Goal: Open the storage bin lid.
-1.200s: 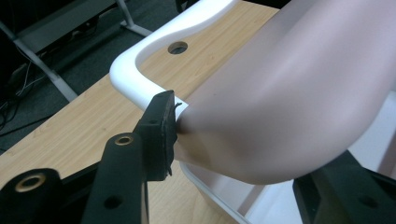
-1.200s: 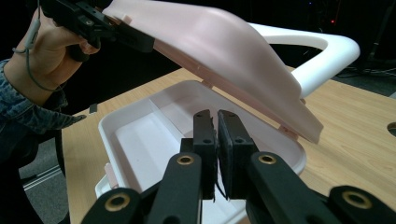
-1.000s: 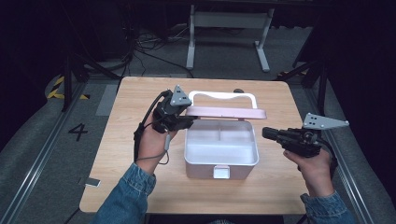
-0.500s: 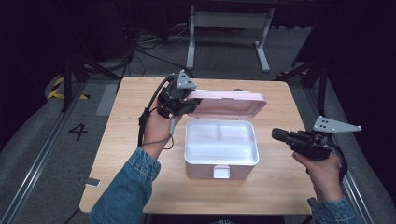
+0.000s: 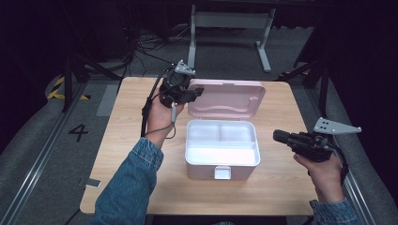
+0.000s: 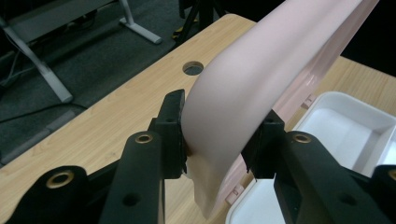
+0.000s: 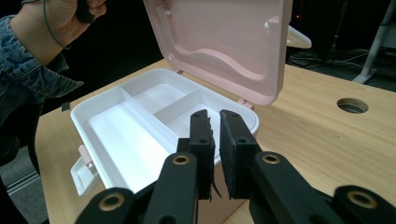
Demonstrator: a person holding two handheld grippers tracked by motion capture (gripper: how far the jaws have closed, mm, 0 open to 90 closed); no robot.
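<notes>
- Swung up since a moment ago, the pink lid (image 5: 228, 97) now stands nearly upright behind the white box (image 5: 222, 148) mid-bench.
- Left tool (image 5: 189, 95) clamps the lid's left edge; hinge axis runs left-right.
- Right tool (image 5: 280, 137), jaws nearly shut and empty, waits right of the box.
- Right gripper view reveals the lid's ribbed underside.

Blue denim sleeves (image 5: 133, 180), black grippers — brass-ringed screw holes, perhaps — black cables (image 5: 146, 110)

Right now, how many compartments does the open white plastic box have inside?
3: one long compartment along the latch side, and two smaller ones by the pink lid, at left and right. None looks hidden.
</notes>
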